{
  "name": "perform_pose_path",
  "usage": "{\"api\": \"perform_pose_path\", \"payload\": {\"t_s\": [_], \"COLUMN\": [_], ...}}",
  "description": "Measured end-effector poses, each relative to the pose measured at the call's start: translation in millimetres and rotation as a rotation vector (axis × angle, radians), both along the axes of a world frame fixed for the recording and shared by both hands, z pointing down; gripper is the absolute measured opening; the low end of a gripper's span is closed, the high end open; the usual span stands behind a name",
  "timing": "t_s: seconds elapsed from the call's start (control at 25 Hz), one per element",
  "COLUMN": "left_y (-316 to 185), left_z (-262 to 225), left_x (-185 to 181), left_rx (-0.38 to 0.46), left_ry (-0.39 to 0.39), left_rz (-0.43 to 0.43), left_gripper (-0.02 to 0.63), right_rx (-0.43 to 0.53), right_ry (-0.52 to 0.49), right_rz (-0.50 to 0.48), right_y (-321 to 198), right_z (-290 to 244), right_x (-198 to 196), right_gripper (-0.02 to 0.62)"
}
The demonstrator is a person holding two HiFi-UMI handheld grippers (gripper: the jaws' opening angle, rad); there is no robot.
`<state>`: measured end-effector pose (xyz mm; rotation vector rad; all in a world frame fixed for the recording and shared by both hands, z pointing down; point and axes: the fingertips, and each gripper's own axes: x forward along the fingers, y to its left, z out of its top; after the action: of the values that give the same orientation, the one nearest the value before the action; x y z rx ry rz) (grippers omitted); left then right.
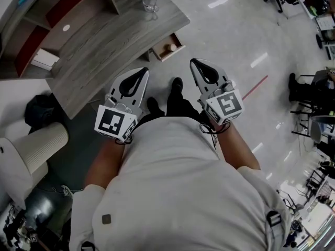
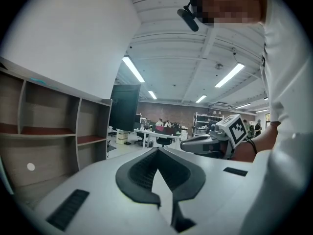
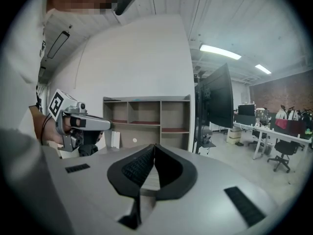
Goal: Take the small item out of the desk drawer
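We hold both tools close to our body, well apart from bench. Left tool: jaws together, nothing between. Right tool: jaws together, also empty. Drawer stands open ahead of both tool tips. Small round item lies inside drawer, ahead of and between tools, untouched.

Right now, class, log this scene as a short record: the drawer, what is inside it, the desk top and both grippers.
drawer: pulled open at the desk edge
small item: pale, round, lying inside the drawer
desk top: a clear glass stands near one corner
left gripper: fingers together, empty, held short of the drawer
right gripper: fingers together, empty, also short of the drawer
task status: item not yet taken
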<state>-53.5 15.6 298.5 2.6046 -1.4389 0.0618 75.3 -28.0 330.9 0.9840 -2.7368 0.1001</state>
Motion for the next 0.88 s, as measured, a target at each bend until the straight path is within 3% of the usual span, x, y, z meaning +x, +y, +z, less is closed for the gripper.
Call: {"api": "perform_pose_path", "payload": {"t_s": [0.52,0.88], "left_y": [-80.4,-127.0], "left_z": [93.7,195.0], "left_x": [-8.8,9.8], "left_rx": [-0.175,-0.304], "left_ry": [-0.009,-0.041], "left_rz": [-0.136,-0.133], "left_gripper": [0.015,0.015], "right_rx": [-0.206,-0.383], "right_ry": [0.143,0.209], "right_rz": [-0.105,-0.175], "right_y": [-114.6,-162.5], "right_z": [138.3,250.4], "right_x": [-8.1,-11.3], "right_gripper": [0.025,0.056]}}
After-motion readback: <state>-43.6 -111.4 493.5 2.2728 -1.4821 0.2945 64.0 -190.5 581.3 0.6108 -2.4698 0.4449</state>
